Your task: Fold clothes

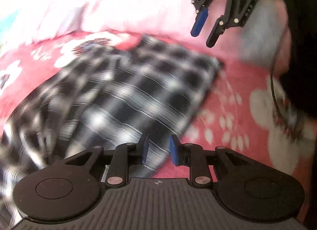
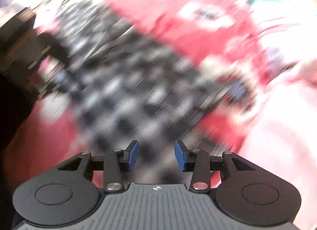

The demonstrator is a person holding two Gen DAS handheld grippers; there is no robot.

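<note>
The left gripper (image 1: 158, 148) stands with its blue pads a narrow gap apart; no cloth is pinched between them, and the checked fabric seen through the gap lies below the pads, not in them. The right gripper (image 2: 156, 155) is likewise parted, somewhat wider, with nothing between its pads. In the left wrist view it hangs clear above the far edge of the garment, fingers pointing down and free of any fabric. Both tools are therefore judged released, not gripping.

The black-and-white checked garment (image 1: 118, 91) lies flat on the pink floral bedspread (image 1: 237, 111), its outline close to a rectangle with one straight edge running toward the right gripper. A pale pink blanket (image 1: 128, 2) is bunched beyond it, just past the far edge. A dark form fills the right margin of the left view; it cannot be identified.

Judgement: the compact shape and the two empty grippers poised over opposite ends are consistent with a fold just laid down and let go. The grippers sit over the near and far edges because those are the points from which a fold is carried.

Both views are heavily smeared, the right wrist view most of all, so layer count and edge alignment cannot be confirmed. Whether a further fold is needed cannot be told.
</note>
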